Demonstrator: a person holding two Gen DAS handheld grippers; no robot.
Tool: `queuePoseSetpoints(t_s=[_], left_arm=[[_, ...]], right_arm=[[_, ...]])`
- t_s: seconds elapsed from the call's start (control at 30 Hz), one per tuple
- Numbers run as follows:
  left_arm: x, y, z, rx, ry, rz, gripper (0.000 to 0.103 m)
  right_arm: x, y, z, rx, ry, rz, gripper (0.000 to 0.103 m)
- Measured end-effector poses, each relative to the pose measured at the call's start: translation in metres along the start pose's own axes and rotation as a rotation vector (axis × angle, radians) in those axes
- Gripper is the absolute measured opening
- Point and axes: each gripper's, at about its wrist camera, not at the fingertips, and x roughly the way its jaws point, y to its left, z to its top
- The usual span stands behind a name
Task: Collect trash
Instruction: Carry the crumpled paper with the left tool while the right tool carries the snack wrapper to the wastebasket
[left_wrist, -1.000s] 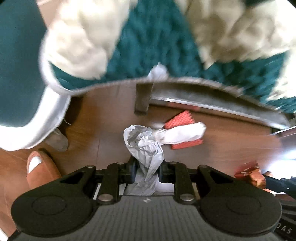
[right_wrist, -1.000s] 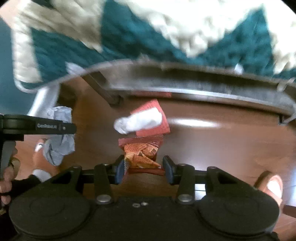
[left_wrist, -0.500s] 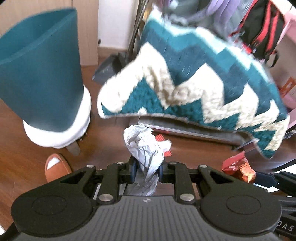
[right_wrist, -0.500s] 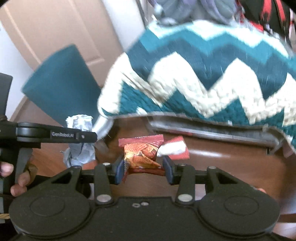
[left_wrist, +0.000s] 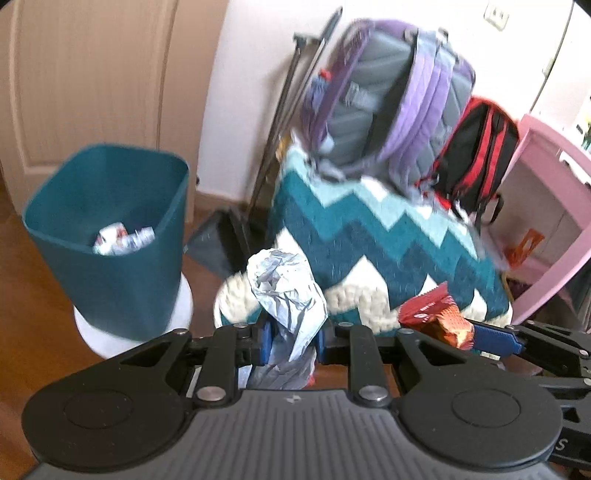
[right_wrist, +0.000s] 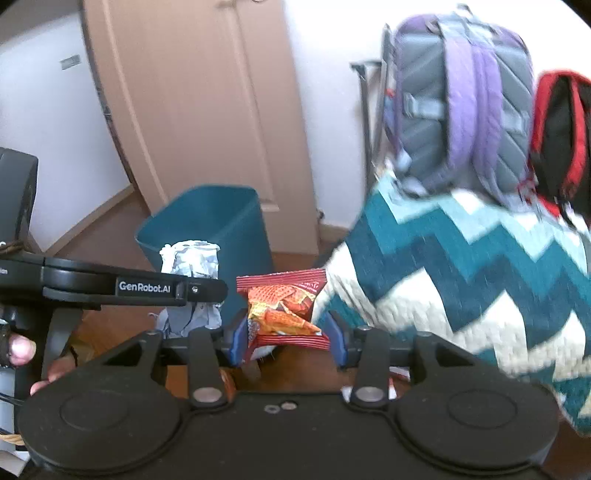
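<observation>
My left gripper (left_wrist: 291, 339) is shut on a crumpled grey paper wad (left_wrist: 286, 291), held in the air. The wad also shows in the right wrist view (right_wrist: 192, 258) behind the left gripper's arm. My right gripper (right_wrist: 286, 339) is shut on a red and orange snack wrapper (right_wrist: 284, 306), which shows in the left wrist view (left_wrist: 439, 317) at the right. A teal trash bin (left_wrist: 107, 236) stands ahead on the left with some trash inside; in the right wrist view it (right_wrist: 210, 229) is behind the wad.
A teal and white zigzag blanket (left_wrist: 388, 251) covers a seat on the right, with a purple backpack (left_wrist: 388, 99) and a red and black backpack (left_wrist: 476, 155) on it. A beige door (right_wrist: 192, 103) is behind the bin. Pink furniture (left_wrist: 546, 229) is far right. The floor is wood.
Both grippers have risen from the floor under the seat, carrying the paper wad and the wrapper. The views now face the bin, the door and the backpacks.
</observation>
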Motion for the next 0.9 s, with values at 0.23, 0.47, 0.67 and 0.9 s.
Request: queuePoseSetpoints(t_s=[0.23, 0.47, 0.67, 0.9], left_arm=[[-0.030, 0.036, 0.046, -0.013, -0.098, 0.029, 0.022], [-0.030, 0.080, 0.084, -0.023, -0.150, 0.091, 0.022], [-0.011, 0.120, 0.108, -0.030, -0.135, 0.131, 0.022], [0.029, 0.170, 0.124, -0.068, -0.079, 0.153, 0.022]], right_arm=[[0.015, 0.036, 0.051, -0.082, -0.058, 0.036, 0.042], [0.056, 0.078, 0.090, -0.157, -0.055, 0.073, 0.042], [0.107, 0.107, 0.105, -0.202, -0.012, 0.094, 0.042], [0.175, 0.123, 0.115, -0.214, 0.059, 0.091, 0.042]])
